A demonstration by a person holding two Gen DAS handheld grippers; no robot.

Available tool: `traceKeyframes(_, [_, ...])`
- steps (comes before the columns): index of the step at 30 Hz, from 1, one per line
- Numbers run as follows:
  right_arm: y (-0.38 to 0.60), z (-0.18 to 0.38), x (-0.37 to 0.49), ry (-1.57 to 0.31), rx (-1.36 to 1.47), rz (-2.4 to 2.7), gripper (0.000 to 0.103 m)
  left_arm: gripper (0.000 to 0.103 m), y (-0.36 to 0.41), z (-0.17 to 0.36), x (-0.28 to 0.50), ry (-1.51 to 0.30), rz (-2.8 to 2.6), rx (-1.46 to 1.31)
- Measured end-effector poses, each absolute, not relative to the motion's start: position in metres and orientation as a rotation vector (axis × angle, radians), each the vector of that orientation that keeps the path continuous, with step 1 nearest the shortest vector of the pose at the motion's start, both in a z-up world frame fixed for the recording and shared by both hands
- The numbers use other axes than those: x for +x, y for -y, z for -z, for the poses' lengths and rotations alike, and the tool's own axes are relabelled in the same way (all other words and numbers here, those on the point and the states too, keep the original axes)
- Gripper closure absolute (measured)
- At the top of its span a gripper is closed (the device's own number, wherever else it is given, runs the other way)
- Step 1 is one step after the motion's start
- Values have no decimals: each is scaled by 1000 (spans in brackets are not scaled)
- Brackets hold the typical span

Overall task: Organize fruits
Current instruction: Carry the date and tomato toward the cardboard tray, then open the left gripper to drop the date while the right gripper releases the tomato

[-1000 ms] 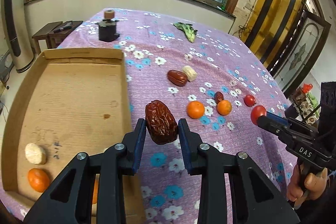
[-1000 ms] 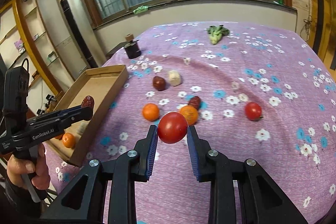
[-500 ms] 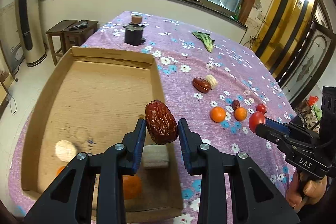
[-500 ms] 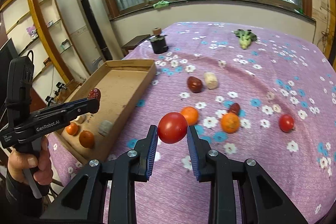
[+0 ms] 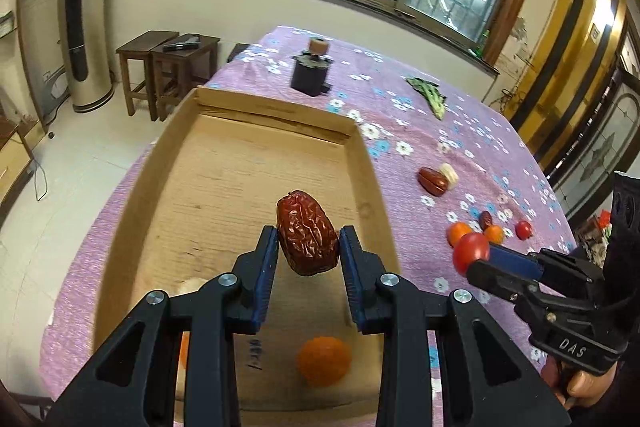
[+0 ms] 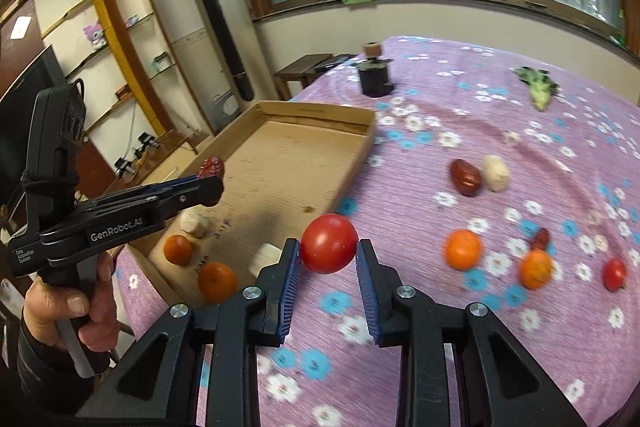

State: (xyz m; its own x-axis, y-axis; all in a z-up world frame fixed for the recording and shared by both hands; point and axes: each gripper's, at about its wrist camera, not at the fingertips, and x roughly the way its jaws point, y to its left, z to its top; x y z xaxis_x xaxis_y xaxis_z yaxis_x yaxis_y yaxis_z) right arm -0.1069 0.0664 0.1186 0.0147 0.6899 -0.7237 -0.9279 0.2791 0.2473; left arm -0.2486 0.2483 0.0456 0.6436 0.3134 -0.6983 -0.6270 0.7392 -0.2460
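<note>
Left gripper (image 5: 308,259): clamped on the date (image 5: 307,233), held above the box (image 5: 248,187), likely for a drop.
Right gripper (image 6: 328,267): pinching the tomato (image 6: 329,243) over the cloth (image 6: 460,327), beside the box.
Box: two oranges (image 6: 217,281) and pale pieces already inside.
Loose fruit: well apart on the cloth.

Right gripper (image 6: 329,261) fingers (image 6: 289,269) clamp tomato (image 6: 329,243)

1. My left gripper (image 5: 308,259) holds a date (image 5: 307,233) above the box (image 5: 276,123).
2. My right gripper (image 6: 328,263) holds a tomato (image 6: 329,243) over the table (image 6: 500,131), just right of the box.
3. In the box's near end lie two oranges (image 6: 217,281) and two pale pieces (image 6: 194,223).
4. Right of the box, on the table: another date (image 6: 465,177), loose oranges (image 6: 463,249), a small tomato (image 6: 614,274).
5. Behind the box stands a jar (image 6: 374,75).
</note>
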Motion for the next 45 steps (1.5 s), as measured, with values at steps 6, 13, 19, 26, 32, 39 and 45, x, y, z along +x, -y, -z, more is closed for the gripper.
traceKeyframes(6, [-106,-110,-129,-890,-378,-1358,74,74,-272,-36,-254,-699,-609,-524])
traceKeyframes(13, [-148,-89,-143,-922,-464,-1372,74,74,-296,-16,-255,-753,-655,-565])
traceKeyframes(19, [-164,-66,-145,-976,-512,-1374,74,74,-304,-1,-252,-802,-655,-596])
traceKeyframes(26, [-164,-64,-142,-1005,-505,-1386,71,57,-304,3,-249,-844,-679,-615])
traceKeyframes(32, [-146,-79,-136,-986,-460,-1388,66,57,-294,-6,-253,-819,-697,-602])
traceKeyframes(39, [-105,-98,-122,-967,-367,-1370,65,57,-270,-22,-246,-798,-674,-570])
traceKeyframes(45, [-62,-105,-100,-970,-308,-1301,62,57,-245,-31,-227,-805,-635,-520])
